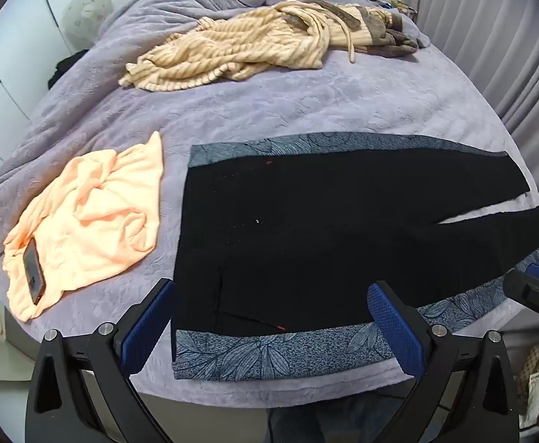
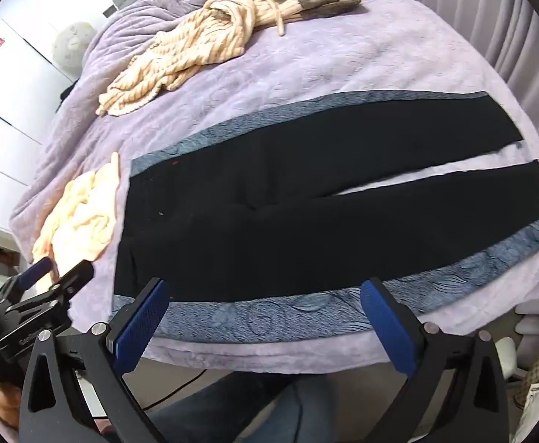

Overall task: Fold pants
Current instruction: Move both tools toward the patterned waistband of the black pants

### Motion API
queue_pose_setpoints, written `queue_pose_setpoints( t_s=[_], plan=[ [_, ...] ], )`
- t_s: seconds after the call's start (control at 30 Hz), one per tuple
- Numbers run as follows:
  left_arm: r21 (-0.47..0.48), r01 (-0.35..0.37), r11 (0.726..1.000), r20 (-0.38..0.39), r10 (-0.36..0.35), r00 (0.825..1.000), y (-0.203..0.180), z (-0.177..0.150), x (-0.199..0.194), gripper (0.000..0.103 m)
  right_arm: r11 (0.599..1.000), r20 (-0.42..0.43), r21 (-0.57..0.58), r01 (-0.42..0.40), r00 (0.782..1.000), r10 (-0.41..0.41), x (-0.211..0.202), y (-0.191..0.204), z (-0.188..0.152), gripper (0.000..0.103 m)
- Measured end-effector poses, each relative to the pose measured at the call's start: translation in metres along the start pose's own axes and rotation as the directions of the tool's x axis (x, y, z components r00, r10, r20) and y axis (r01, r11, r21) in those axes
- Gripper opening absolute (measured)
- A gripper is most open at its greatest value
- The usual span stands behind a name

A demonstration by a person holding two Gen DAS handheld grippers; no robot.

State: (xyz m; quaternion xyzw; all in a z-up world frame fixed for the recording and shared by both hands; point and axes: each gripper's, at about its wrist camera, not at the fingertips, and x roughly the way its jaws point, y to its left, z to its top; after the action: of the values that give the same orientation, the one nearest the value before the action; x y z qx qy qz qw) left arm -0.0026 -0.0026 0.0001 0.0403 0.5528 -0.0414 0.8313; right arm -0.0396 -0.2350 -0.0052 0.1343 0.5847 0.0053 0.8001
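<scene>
Left gripper (image 1: 271, 326) and right gripper (image 2: 265, 323) gape wide, empty, at bottom centre; pants (image 1: 306, 229) flat mid-frame on lilac bed (image 1: 269, 110), curtains (image 1: 491, 37) right

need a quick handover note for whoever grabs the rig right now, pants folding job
Left gripper: open, empty, above the near edge of the pants at the waist end.
Right gripper: open, empty, above the same near edge, further toward the legs.
Pants: black with blue leaf-print side stripes, spread flat on the purple bed cover, waist to the left, legs slightly parted to the right.
Beside the waist: a peach garment with a phone on it. Keep clear.
Done: pants laid out.
Left: every fold. Nothing gripped yet.
</scene>
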Motion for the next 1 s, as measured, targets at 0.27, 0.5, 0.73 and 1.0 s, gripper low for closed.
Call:
queue_pose_setpoints(
  t_s=[0.27, 0.5, 0.73, 1.0],
  plan=[
    [-0.069, -0.022, 0.997, -0.037, 0.019, 0.999, -0.004, 0.014, 0.012, 0.103, 0.995, -0.058, -0.064, 0.081, 0.995, -0.084, 0.005, 0.023, 0.009, 0.103],
    [-0.186, -0.053, 0.981, -0.028, 0.049, 0.998, -0.016, -0.001, 0.000, 0.103, 0.979, -0.047, -0.194, 0.057, 0.997, -0.067, -0.006, -0.014, 0.019, 0.103],
    [-0.170, -0.041, 0.985, -0.052, 0.032, 0.998, -0.032, -0.007, -0.004, 0.103, 0.969, -0.006, -0.224, 0.108, 0.994, -0.112, -0.010, -0.026, 0.026, 0.103],
    [-0.120, -0.057, 0.991, -0.020, 0.055, 0.998, -0.042, 0.005, -0.015, 0.103, 0.970, 0.038, -0.210, 0.119, 0.993, -0.113, -0.017, -0.031, 0.027, 0.103]
  ],
)
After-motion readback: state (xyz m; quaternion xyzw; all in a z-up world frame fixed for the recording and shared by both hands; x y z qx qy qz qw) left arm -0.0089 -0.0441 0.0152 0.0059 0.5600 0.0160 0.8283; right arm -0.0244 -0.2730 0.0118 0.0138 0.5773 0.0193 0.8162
